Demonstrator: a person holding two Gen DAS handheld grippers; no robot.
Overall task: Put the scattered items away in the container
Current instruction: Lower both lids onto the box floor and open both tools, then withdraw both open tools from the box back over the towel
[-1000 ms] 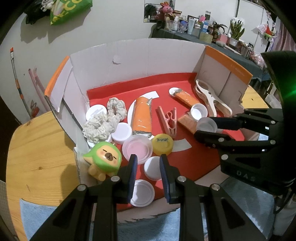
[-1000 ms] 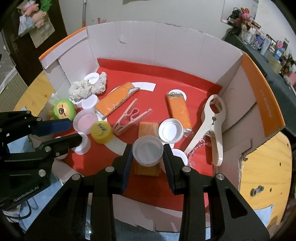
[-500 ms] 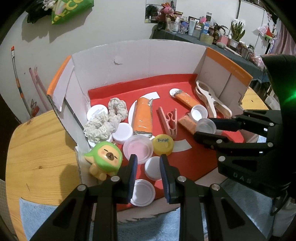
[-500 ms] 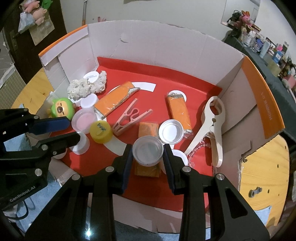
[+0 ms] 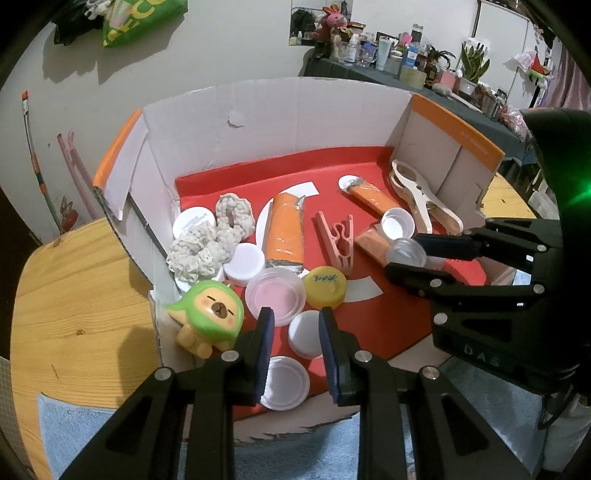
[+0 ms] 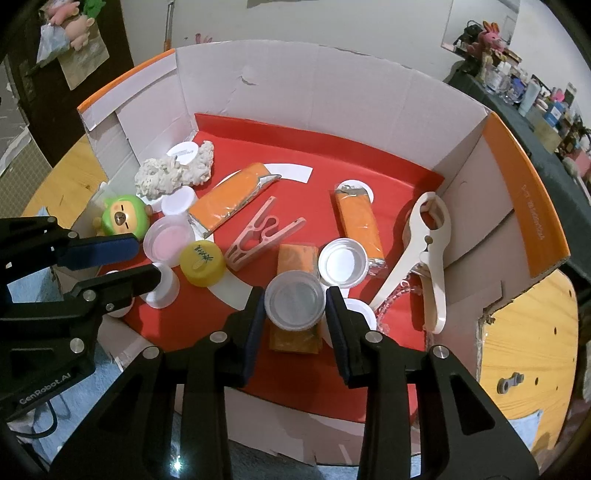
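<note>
Support: round wooden table (image 5: 74,295), pale grain. Directly on it stood an open cardboard box (image 6: 369,110) with red floor and orange-edged flaps; a light blue cloth (image 5: 66,432) lay at the near edge; a small grey metal part (image 6: 509,382) lay right of the box.

A cluttered room behind a round wooden surface (image 5: 74,295)

A pale wall (image 5: 229,44) fills the upper frame, with a green bag (image 5: 140,18) hanging at upper left. At upper right, a dark-clothed side table (image 5: 424,81) carries bottles, a pink plush rabbit (image 5: 332,22) and potted plants (image 5: 469,66). In the right wrist view a dark door (image 6: 44,110) stands at far left.
</note>
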